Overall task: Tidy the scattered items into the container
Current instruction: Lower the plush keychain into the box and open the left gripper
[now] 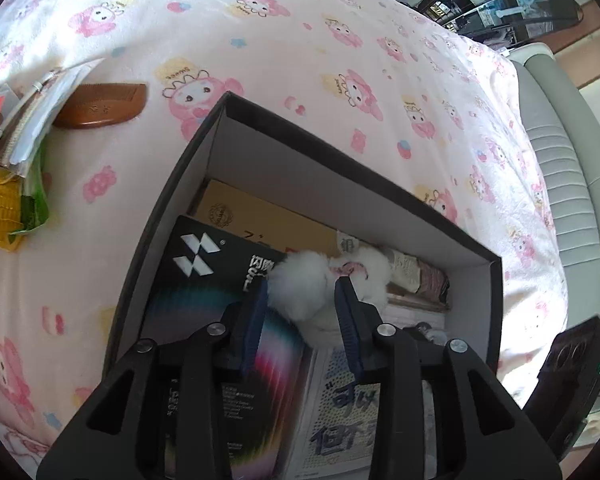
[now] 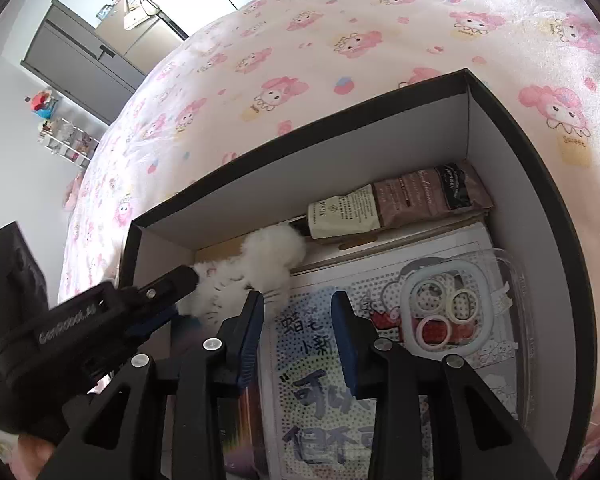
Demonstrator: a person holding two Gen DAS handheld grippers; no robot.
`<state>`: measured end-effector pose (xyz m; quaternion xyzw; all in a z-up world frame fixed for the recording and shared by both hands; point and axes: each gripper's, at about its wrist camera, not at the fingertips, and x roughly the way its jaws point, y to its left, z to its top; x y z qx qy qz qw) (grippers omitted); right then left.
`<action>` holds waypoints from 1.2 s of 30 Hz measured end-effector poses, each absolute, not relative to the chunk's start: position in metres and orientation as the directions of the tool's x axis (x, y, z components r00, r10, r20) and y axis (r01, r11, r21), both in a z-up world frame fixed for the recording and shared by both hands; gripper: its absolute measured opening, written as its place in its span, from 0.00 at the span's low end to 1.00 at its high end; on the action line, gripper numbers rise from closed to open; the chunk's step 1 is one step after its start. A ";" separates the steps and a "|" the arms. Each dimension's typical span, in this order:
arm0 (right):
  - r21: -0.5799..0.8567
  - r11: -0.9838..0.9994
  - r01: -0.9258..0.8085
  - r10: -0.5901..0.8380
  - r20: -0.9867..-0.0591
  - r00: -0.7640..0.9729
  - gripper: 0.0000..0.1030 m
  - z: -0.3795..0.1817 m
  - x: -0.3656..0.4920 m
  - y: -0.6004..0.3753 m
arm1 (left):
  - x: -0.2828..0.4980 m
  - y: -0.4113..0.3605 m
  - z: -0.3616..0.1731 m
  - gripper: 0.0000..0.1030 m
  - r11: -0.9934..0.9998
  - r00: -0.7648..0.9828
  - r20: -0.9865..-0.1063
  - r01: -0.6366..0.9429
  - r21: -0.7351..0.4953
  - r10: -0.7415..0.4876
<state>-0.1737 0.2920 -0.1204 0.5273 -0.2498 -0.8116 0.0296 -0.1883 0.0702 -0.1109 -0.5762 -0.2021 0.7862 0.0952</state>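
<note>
The left hand-held gripper is hovering inside the black box on the bed, its jaws set narrowly around a white fluffy pompom; whether the pads are pinching the fluff or have just let go cannot be told. The pompom is lying at the box's middle, over the dark patterned carton and beside the tube. The right hand-held gripper is waiting empty and part open above the printed sheet in the box. To finish well, the left gripper should probably open fully before lifting, so fluff does not snag. Outside the box, to its left, a wooden comb and a heap of packets are lying on the bed.
</note>
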 end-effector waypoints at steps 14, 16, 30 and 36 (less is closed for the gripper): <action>0.251 -0.959 -0.132 -0.181 -0.901 -0.394 0.35 -0.109 -0.191 0.282 | -0.190 0.094 -0.123 0.32 -0.930 -0.141 -0.920 -0.007 -0.368 0.365; 0.255 -0.960 -0.116 -0.197 -0.910 -0.366 0.35 -0.117 -0.193 0.280 | -0.198 0.094 -0.123 0.32 -0.938 -0.161 -0.926 -0.008 -0.346 0.342; 0.366 -0.900 -0.237 -0.271 -0.895 -0.353 0.35 -0.135 -0.215 0.296 | -0.210 0.074 -0.120 0.32 -0.892 -0.251 -0.865 0.015 -0.452 0.434; 0.328 -0.919 -0.221 -0.242 -0.909 -0.340 0.37 -0.139 -0.230 0.289 | -0.231 0.085 -0.127 0.32 -0.924 -0.229 -0.902 0.023 -0.382 0.367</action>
